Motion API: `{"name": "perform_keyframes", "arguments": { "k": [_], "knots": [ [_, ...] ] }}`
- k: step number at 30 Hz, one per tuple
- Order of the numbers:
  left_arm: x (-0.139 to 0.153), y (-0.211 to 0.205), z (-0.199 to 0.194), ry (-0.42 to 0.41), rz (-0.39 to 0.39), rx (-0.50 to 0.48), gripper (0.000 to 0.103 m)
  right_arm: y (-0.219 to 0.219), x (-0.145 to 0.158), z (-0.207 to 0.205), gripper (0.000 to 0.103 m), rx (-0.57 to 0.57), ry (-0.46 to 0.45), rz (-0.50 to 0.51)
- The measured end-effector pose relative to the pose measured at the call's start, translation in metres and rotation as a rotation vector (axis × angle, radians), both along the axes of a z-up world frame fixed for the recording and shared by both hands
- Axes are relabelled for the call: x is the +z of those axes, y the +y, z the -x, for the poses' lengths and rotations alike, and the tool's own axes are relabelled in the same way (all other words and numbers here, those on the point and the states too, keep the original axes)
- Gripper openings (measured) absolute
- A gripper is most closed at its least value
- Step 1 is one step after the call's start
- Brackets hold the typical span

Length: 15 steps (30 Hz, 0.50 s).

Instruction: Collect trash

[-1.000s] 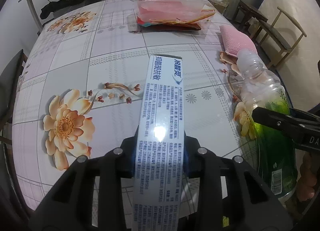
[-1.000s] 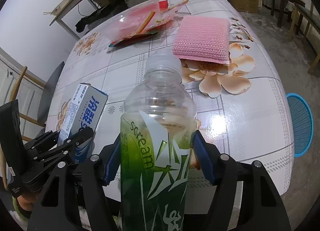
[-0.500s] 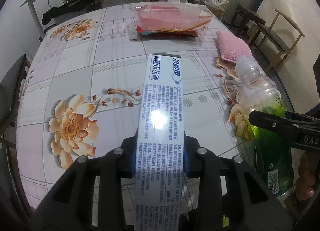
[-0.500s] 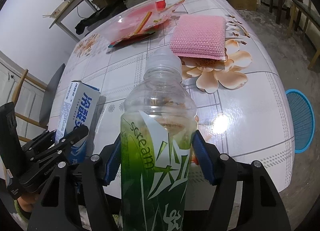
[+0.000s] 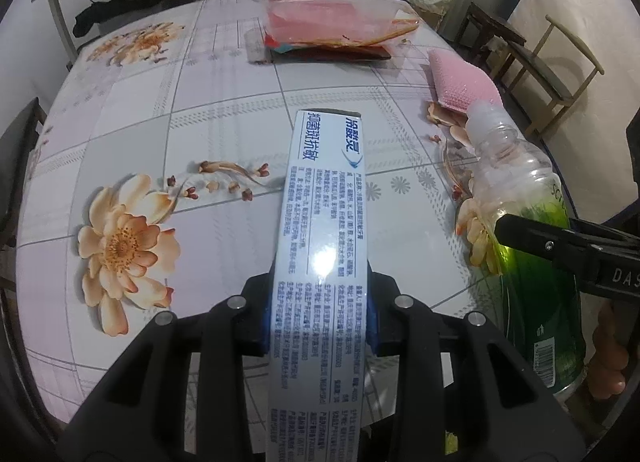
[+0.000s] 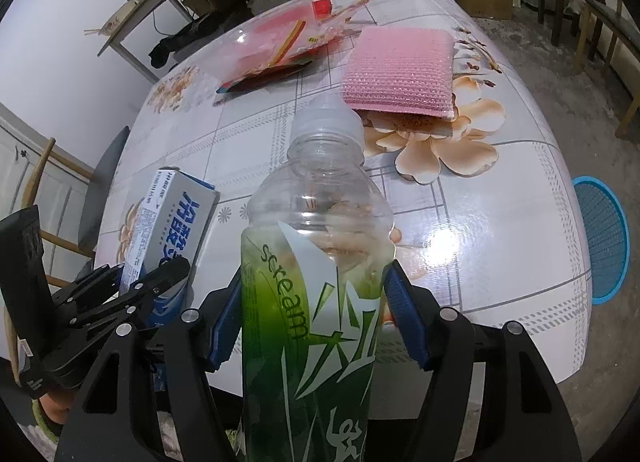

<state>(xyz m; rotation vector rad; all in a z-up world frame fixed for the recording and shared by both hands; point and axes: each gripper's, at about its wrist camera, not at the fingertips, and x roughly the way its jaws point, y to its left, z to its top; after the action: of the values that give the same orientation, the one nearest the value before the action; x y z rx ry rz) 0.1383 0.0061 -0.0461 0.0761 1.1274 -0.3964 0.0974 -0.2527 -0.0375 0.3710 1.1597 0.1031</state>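
Note:
My left gripper (image 5: 320, 314) is shut on a long white and blue toothpaste box (image 5: 320, 246), which sticks out forward above the table. The same toothpaste box (image 6: 170, 230) and the left gripper (image 6: 132, 302) appear at the lower left of the right wrist view. My right gripper (image 6: 316, 322) is shut on an empty clear plastic bottle (image 6: 316, 262) with a green label and a white cap. That bottle (image 5: 516, 222) shows at the right of the left wrist view, with the right gripper's finger across it.
The round table (image 5: 224, 110) has a flowered cloth. A pink plastic bag over a dark packet (image 5: 332, 30) lies at the far side. A pink sponge pad (image 6: 400, 70) lies right of it. A blue basket (image 6: 600, 238) stands on the floor right of the table. Chairs surround the table.
Both grippers keep their hold. The left wrist view has pulled back slightly from the table; the toothpaste box has drifted a little left in the right wrist view.

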Motion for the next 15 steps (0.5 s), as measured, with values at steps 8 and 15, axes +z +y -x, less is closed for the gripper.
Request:
{"name": "perform_keyframes", "arguments": {
  "k": [8,15],
  "knots": [
    [-0.0018,-0.0011,-0.0011,0.001,0.008,-0.013,0.032,0.0014,0.0002,0.0000,0.066,-0.010,0.001,0.010],
    [-0.0018,-0.0001,-0.0018,0.002,0.021,-0.003,0.032,0.0021,0.0002,0.0020,0.066,-0.020,-0.003,0.012]
  ]
}}
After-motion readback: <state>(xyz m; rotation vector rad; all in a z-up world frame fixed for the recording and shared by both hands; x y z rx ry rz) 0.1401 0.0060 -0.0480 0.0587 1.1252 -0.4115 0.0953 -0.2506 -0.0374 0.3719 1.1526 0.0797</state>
